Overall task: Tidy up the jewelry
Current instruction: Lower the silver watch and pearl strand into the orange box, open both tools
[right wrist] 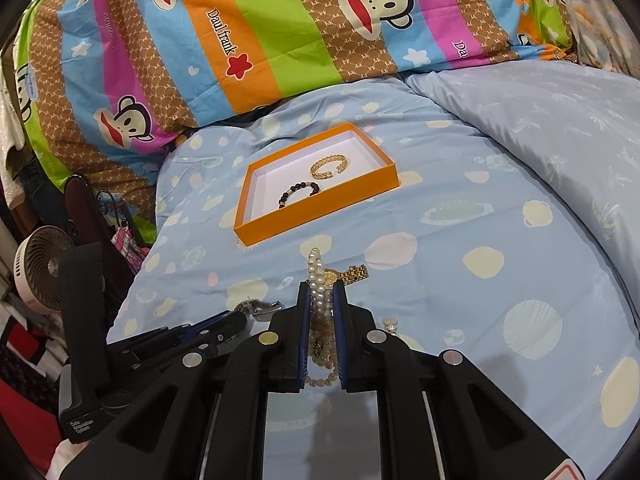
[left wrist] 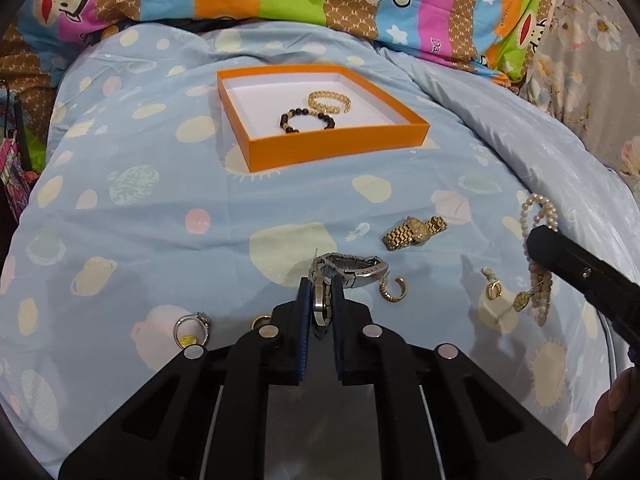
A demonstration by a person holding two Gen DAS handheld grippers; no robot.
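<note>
A bed fills the scene, spread with a pale blue sheet (right wrist: 500, 208) dotted in cream planets and pink spots. Behind it lies a bright striped pillow (right wrist: 256, 48) printed with cartoon monkey faces. Off the bed's left side stands a small white fan (right wrist: 38, 270) among dark clutter. On the far right, a pale floral fabric (left wrist: 592, 64) shows. Even indoor light throughout.

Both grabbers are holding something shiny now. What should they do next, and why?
Probably carry one piece over to the orange box and let it go inside. The left gripper is shut on the silver watch, the right gripper on the pearl necklace. The box already holds a gold bracelet and a dark bead bracelet, with bare white floor beside them.
</note>
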